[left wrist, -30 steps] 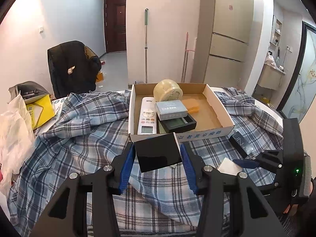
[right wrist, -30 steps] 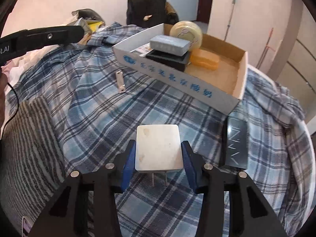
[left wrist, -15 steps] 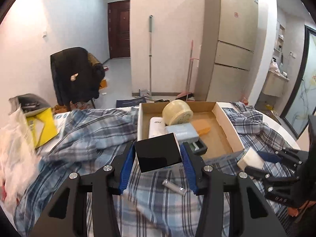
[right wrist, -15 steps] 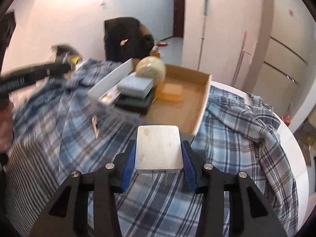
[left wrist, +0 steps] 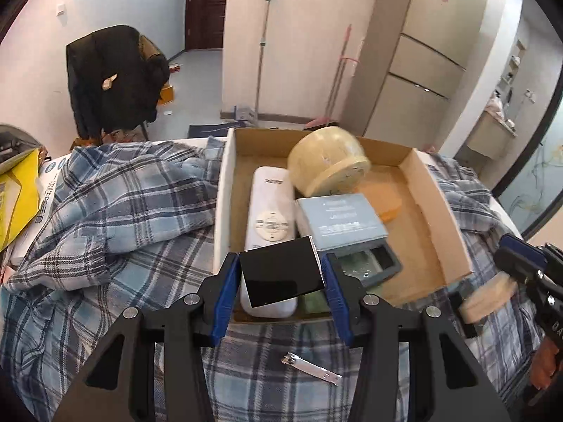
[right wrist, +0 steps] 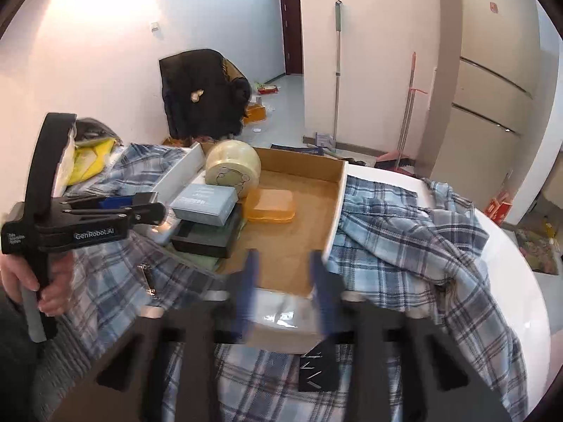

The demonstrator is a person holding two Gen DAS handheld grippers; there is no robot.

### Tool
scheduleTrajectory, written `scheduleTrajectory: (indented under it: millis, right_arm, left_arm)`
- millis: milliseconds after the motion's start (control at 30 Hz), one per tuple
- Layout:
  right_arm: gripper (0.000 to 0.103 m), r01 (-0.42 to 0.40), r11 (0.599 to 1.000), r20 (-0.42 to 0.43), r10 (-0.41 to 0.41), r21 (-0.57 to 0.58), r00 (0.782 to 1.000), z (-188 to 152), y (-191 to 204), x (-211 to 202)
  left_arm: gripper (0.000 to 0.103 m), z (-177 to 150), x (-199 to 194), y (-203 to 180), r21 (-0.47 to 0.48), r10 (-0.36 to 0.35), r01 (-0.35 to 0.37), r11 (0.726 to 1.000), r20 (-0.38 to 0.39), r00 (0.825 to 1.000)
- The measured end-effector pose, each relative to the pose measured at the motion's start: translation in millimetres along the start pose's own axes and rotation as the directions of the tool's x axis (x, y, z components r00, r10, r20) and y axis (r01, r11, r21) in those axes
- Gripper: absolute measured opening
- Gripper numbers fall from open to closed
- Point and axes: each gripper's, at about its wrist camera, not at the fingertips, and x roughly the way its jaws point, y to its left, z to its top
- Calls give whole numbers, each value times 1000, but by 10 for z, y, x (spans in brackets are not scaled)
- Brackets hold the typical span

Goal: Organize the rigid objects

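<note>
My left gripper (left wrist: 280, 274) is shut on a black slab (left wrist: 281, 271) and holds it over the near left corner of the cardboard box (left wrist: 436, 204). The box holds a white remote (left wrist: 271, 207), a tape roll (left wrist: 327, 161), a grey-blue box (left wrist: 341, 221) on a black case, and an orange block (right wrist: 271, 205). My right gripper (right wrist: 281, 295), blurred, is shut on a white charger (right wrist: 281, 313) over the box's near right edge (right wrist: 334, 218); the charger also shows in the left wrist view (left wrist: 489, 299).
A metal nail clipper (left wrist: 311, 369) and a black patterned box (right wrist: 318, 369) lie on the plaid cloth (left wrist: 105, 211) before the cardboard box. A chair with a black coat (left wrist: 112, 77), a fridge (left wrist: 432, 45) and mops stand behind. Yellow bags (left wrist: 17, 197) sit left.
Both grippers rose and moved forward from the cloth to over the cardboard box, each still holding its object. The right view tilted and is now blurred.
</note>
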Motion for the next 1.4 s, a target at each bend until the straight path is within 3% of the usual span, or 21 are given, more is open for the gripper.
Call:
scheduleTrajectory:
  millis: [100, 300, 400, 467, 567, 733, 767, 867, 1000, 1400]
  right_arm:
    - [16, -23, 1000, -10, 23, 11, 1000, 23, -32, 52]
    - [17, -64, 997, -35, 65, 35, 997, -70, -112, 106]
    - [21, -57, 997, -66, 60, 46, 996, -142, -110, 119]
    - [26, -67, 997, -87, 71, 45, 994, -195, -77, 130]
    - [47, -65, 998, -88, 67, 18, 994, -247, 7, 118]
    - [49, -62, 998, -82, 61, -8, 995, -262, 102, 100]
    - [49, -68, 998, -89, 67, -5, 994, -269, 112, 111]
    - [49, -82, 997, -120, 81, -3, 989, -304, 167, 180]
    - [49, -98, 995, -164, 98, 6, 982, -363, 242, 289]
    - [49, -59, 998, -223, 52, -27, 974, -466, 437, 450]
  left_arm:
    - [50, -6, 56, -1, 12, -1, 1, 1000, -13, 1000]
    - [50, -56, 127, -67, 51, -15, 17, 999, -47, 999]
    - [68, -62, 130, -81, 58, -8, 11, 998, -42, 999]
    - [75, -63, 50, -95, 61, -22, 22, 998, -1, 1000]
    - [82, -60, -127, -136, 93, -4, -3, 996, 78, 997]
    - [83, -156, -561, -221, 171, 13, -56, 984, 244, 970]
    - [88, -195, -650, -241, 186, 17, -72, 980, 283, 959]
    - [89, -293, -835, -265, 207, 23, -107, 972, 369, 929]
    - [89, -367, -924, -234, 202, 37, -129, 971, 402, 915]
    - [89, -450, -958, -115, 176, 9, -85, 981, 392, 920]
